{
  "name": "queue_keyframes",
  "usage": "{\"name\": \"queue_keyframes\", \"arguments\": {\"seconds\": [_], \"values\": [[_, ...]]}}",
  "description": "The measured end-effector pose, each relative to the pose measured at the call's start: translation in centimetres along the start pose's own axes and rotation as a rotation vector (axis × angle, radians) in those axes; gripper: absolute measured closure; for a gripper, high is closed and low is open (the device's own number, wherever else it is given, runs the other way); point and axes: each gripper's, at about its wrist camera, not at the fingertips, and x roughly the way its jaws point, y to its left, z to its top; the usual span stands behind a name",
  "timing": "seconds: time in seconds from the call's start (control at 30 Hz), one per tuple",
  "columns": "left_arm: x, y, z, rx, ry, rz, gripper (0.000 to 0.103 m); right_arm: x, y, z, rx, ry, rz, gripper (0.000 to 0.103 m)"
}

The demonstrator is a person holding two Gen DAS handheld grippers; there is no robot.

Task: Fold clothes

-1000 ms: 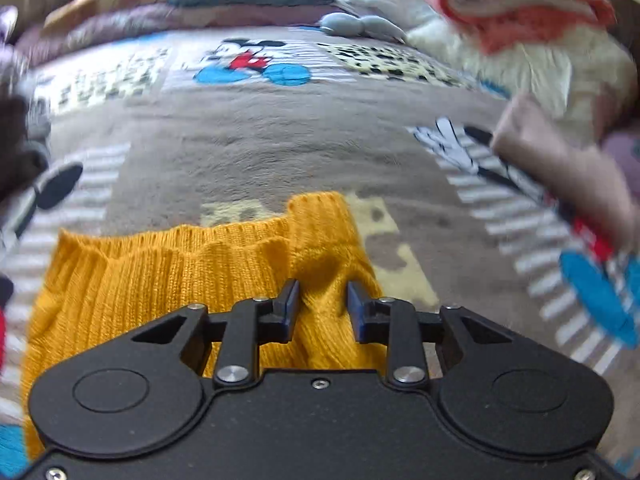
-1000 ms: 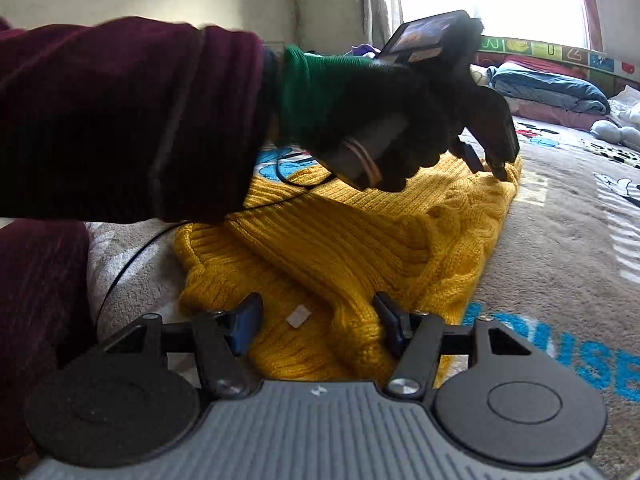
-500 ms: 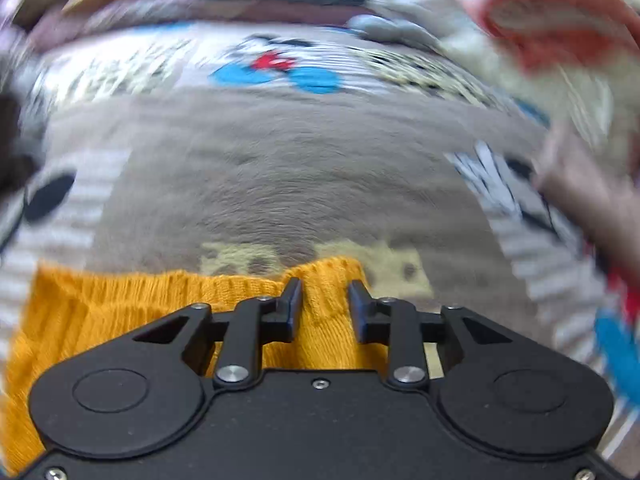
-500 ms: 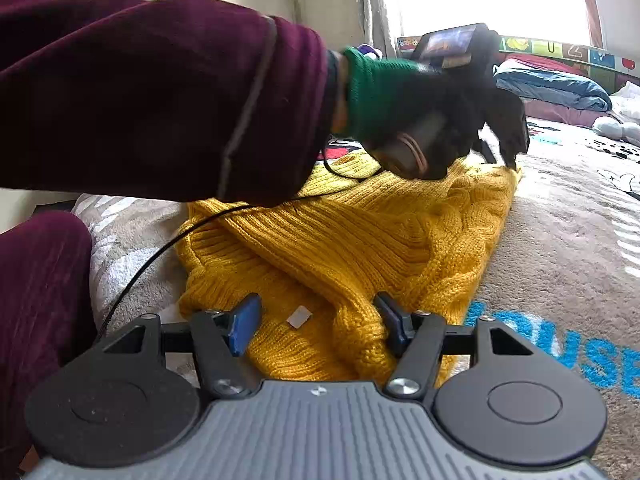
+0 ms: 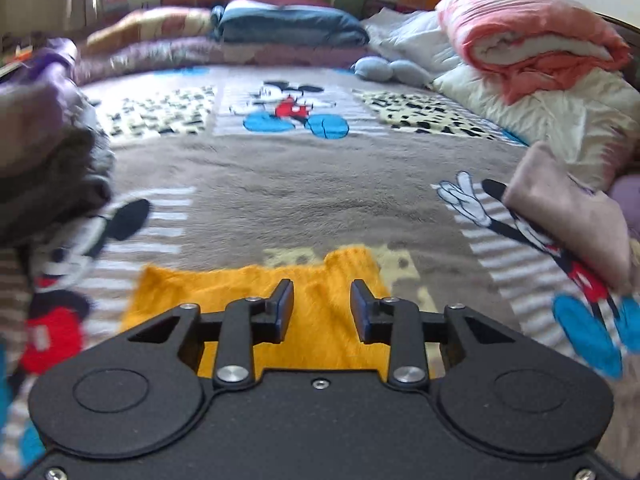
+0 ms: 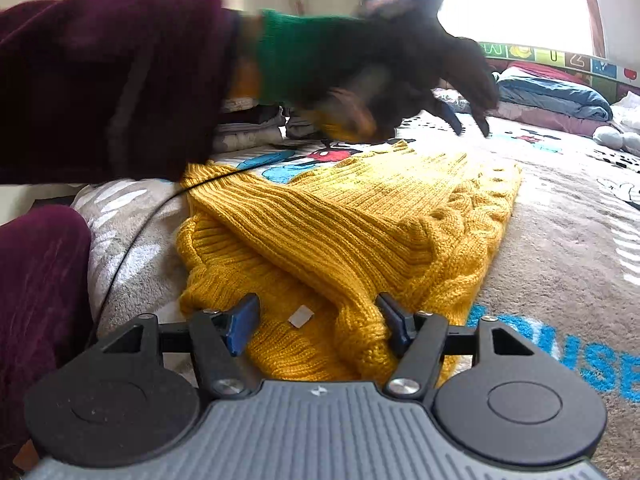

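Note:
A mustard-yellow knit sweater [image 6: 340, 232] lies folded lengthwise on the bed, with a small white label [image 6: 301, 316] near its close end. My right gripper [image 6: 316, 324] rests low at that close end. It is open, and a thick fold of the knit lies between its blue pads without being pinched. My left gripper [image 5: 322, 308] hovers open above the sweater's [image 5: 320, 280] far edge, and nothing is between its pads. In the right wrist view the left gripper [image 6: 470, 122] shows blurred in a gloved hand, clear of the cloth.
A grey cartoon-mouse blanket [image 5: 300, 184] covers the bed. A pink folded cloth [image 5: 568, 216] and a rolled coral blanket [image 5: 532, 40] sit on the right. Dark clothes [image 5: 48, 168] pile up on the left and pillows [image 5: 288, 28] line the back. A person's maroon sleeve [image 6: 100, 80] crosses above the sweater.
My left gripper has lifted up and away from the sweater's far edge, which now sits lower and smaller in its view. The right gripper has stayed where it was.

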Motion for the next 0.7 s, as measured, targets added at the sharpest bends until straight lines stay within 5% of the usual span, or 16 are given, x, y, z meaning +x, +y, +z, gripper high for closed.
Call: {"name": "queue_keyframes", "arguments": {"seconds": [0.13, 0.53, 0.63, 0.7], "values": [[-6.0, 1.9, -2.8, 0.009, -0.051, 0.021, 0.072, -0.4, 0.4, 0.2, -0.014, -0.003, -0.013, 0.038], [-18.4, 10.6, -14.2, -0.432, -0.083, -0.003, 0.064, -4.1, 2.6, 0.6, -0.102, -0.085, -0.083, 0.039], [-19.3, 12.0, -16.1, -0.545, -0.066, -0.02, 0.065, -1.8, 2.4, -0.1, -0.101, 0.061, -0.05, 0.032], [-19.6, 12.5, -16.8, -0.603, -0.063, -0.026, 0.065, -1.6, 3.4, -0.5, -0.179, 0.074, -0.076, 0.028]]}}
